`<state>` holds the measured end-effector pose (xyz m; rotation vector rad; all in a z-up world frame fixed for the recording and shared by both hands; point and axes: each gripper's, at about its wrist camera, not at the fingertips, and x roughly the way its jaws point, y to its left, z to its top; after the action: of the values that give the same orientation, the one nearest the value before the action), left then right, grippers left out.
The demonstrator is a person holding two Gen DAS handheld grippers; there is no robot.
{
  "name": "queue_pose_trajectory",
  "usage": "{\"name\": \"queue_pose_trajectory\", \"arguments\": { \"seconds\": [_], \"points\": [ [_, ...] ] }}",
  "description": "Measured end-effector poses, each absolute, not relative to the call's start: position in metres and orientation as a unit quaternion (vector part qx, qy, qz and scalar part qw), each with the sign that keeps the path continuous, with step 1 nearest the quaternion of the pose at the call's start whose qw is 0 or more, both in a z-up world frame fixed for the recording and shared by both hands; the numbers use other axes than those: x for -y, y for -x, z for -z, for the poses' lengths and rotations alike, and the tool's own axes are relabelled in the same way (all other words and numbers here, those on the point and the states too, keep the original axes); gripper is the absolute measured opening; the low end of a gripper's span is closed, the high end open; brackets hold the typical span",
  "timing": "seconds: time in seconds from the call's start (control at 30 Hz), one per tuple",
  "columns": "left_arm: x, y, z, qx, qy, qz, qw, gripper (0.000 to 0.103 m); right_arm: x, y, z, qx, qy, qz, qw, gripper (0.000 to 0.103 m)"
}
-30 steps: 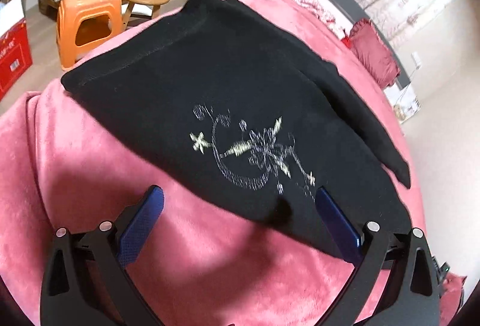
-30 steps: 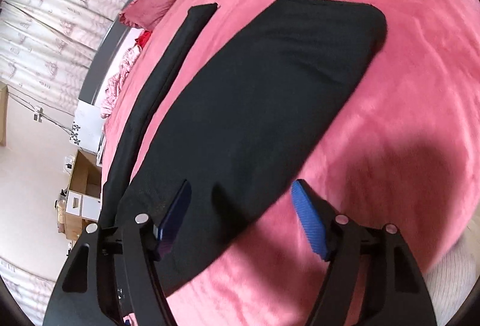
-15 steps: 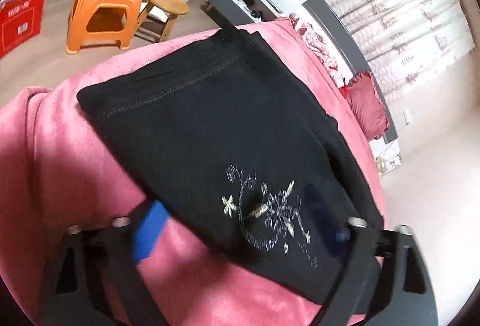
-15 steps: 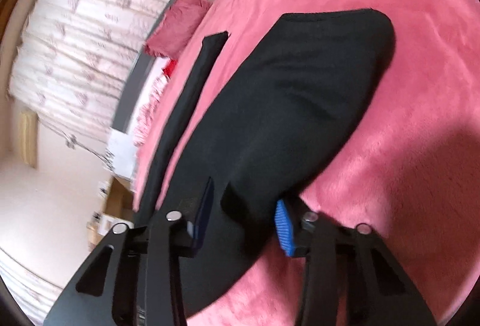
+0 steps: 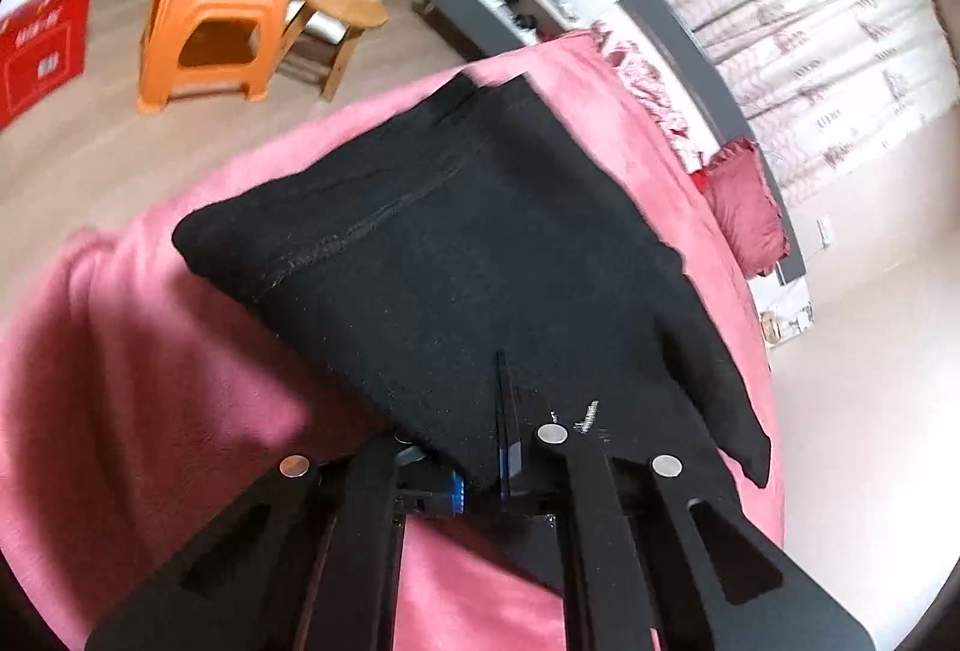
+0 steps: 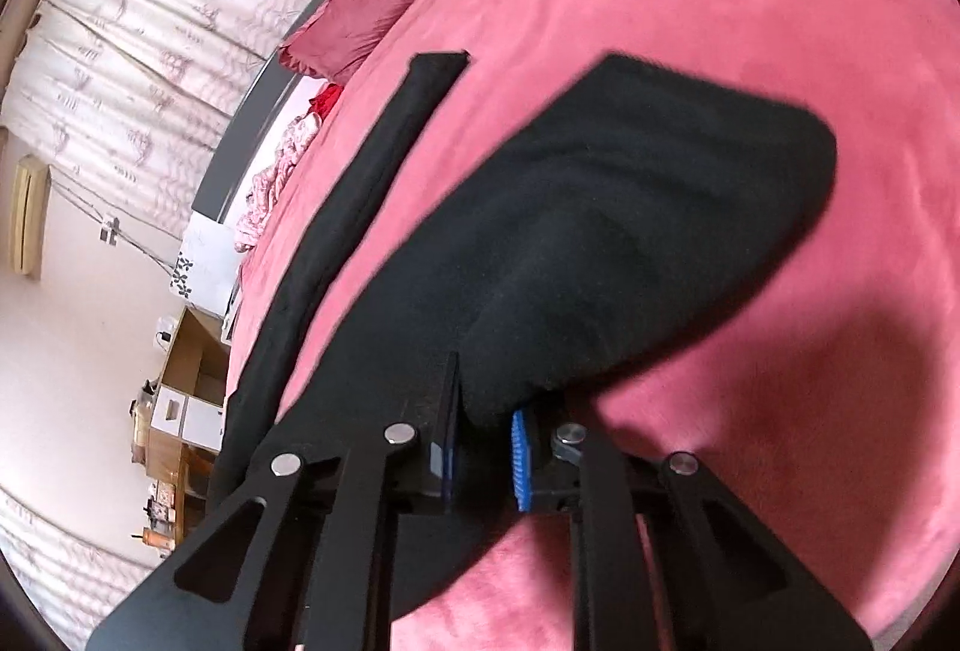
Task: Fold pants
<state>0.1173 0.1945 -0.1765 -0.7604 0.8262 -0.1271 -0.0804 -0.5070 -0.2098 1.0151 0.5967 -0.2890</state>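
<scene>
Black pants [image 5: 468, 255] lie on a pink bed cover [image 5: 150, 381], waistband toward the stool side. My left gripper [image 5: 480, 471] is shut on the near edge of the pants, and the fabric bunches over its blue pads. In the right wrist view the pants [image 6: 630, 231] stretch away across the cover [image 6: 750, 21], with one leg [image 6: 372, 159] lying apart to the left. My right gripper [image 6: 486, 447] is shut on the near edge of the wide leg, which is lifted slightly. The embroidered pattern is hidden.
An orange plastic stool [image 5: 210, 21] and a small wooden stool [image 5: 336, 9] stand on the floor beyond the bed edge. A red box [image 5: 42, 45] is at far left. A dark red pillow [image 5: 750, 207] lies by the curtained wall; it also shows in the right wrist view [image 6: 354, 21].
Both grippers moved forward onto the near edge of the pants and went from open to shut on the fabric. The embroidery has slipped out of sight under the left gripper.
</scene>
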Motion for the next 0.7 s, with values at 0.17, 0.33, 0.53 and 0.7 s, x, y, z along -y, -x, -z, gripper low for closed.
{"name": "queue_pose_trajectory", "arguments": {
  "seconds": [0.17, 0.33, 0.53, 0.7],
  "points": [
    [-0.190, -0.100, 0.149, -0.385, 0.335, 0.077, 0.856, 0.006, 0.507, 0.081, 0.181, -0.279, -0.454, 0.134, 0.836, 0.013],
    [-0.196, -0.077, 0.150, -0.415, 0.313, 0.089, 0.849, 0.006, 0.510, 0.099, 0.172, -0.280, -0.446, 0.139, 0.838, 0.012],
    [-0.196, -0.054, 0.162, -0.450, 0.289, 0.090, 0.840, 0.006, 0.513, 0.123, 0.183, -0.295, -0.442, 0.153, 0.833, 0.013],
    [-0.202, -0.052, 0.180, -0.482, 0.306, 0.074, 0.818, 0.006, 0.519, 0.131, 0.218, -0.329, -0.458, 0.172, 0.807, 0.013]
  ]
}}
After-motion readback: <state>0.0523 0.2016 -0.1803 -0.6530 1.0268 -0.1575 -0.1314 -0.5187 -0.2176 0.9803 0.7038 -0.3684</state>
